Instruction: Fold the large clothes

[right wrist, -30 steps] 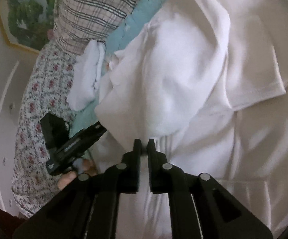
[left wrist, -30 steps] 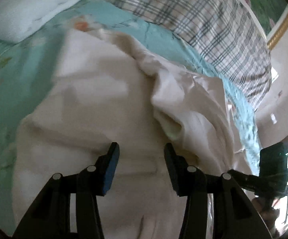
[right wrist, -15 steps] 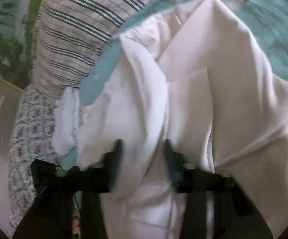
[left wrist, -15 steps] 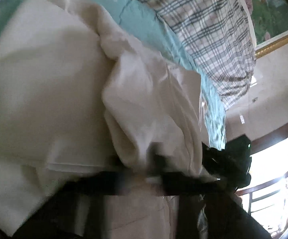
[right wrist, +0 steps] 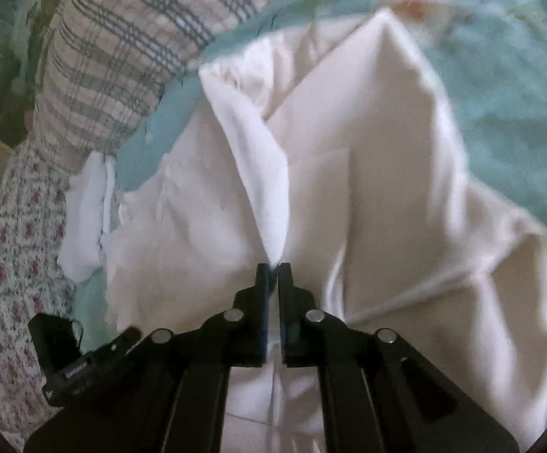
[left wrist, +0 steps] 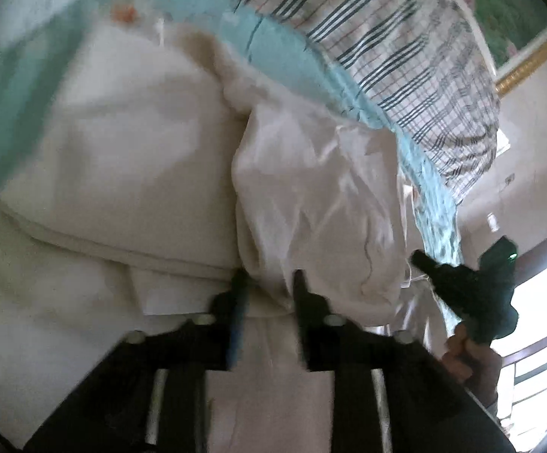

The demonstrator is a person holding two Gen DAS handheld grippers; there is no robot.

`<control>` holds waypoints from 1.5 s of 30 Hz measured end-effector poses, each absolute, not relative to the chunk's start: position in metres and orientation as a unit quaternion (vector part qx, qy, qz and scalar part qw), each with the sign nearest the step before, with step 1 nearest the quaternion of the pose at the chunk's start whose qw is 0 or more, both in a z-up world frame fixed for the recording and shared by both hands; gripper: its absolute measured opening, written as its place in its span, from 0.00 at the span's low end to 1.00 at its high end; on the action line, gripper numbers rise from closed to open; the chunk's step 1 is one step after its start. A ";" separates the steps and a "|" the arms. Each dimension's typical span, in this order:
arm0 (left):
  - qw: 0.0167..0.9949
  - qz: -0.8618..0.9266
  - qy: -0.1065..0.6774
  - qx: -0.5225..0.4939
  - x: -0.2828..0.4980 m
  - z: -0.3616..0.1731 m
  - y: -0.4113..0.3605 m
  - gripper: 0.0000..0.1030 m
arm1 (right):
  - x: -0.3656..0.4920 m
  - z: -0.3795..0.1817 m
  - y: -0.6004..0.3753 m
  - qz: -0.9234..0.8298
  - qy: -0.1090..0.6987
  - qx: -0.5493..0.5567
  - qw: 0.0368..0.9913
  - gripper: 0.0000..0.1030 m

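A large white garment (left wrist: 122,173) lies partly folded on a teal bedsheet (left wrist: 16,87); it also fills the right wrist view (right wrist: 387,173). My left gripper (left wrist: 268,283) has its fingers closed around a bunched fold of the garment, cloth filling the gap. My right gripper (right wrist: 272,270) is shut on a raised ridge of the same garment, which peaks up from the fingertips. The right gripper's body shows in the left wrist view (left wrist: 473,283), and the left gripper's body in the right wrist view (right wrist: 69,358).
A plaid pillow (left wrist: 405,37) lies at the head of the bed, also in the right wrist view (right wrist: 122,56). A floral sheet (right wrist: 16,234) and a small white cloth (right wrist: 84,222) lie at the left. A window with a railing (left wrist: 538,321) is at the right.
My left gripper went from open to closed on a fold of the garment. My right gripper opened briefly, then shut again on a ridge of cloth. Both views shifted towards the pillow.
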State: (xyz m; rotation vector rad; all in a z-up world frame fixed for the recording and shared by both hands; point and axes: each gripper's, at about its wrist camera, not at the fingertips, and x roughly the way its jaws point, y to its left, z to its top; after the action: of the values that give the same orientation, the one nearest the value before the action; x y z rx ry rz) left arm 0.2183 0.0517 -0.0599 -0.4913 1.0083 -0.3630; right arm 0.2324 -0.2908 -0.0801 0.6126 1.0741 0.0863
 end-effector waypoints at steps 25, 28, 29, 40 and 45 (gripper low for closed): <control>0.857 -0.115 0.433 -0.256 0.148 -0.028 0.109 0.74 | 0.176 -0.051 -0.282 0.052 0.505 0.267 0.819 0.44; 0.854 -0.087 0.441 -0.260 0.114 -0.027 0.141 0.79 | 0.146 -0.043 -0.296 0.041 0.505 0.266 0.820 0.44; 0.852 -0.079 0.446 -0.261 0.101 -0.027 0.151 0.80 | 0.140 -0.041 -0.299 0.037 0.505 0.267 0.820 0.44; 0.809 -0.090 0.509 -0.281 0.007 -0.073 0.191 0.82 | 0.052 -0.026 -0.367 -0.047 0.494 0.268 0.825 0.51; 0.807 -0.126 0.499 -0.291 -0.008 -0.078 0.176 0.85 | 0.030 -0.047 -0.374 0.014 0.517 0.332 0.789 0.51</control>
State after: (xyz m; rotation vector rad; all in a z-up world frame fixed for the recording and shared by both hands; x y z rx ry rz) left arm -0.0077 0.1763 -0.0776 -0.6227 1.0674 -0.2691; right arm 0.0299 -0.3737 -0.0469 0.7160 1.1136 0.0307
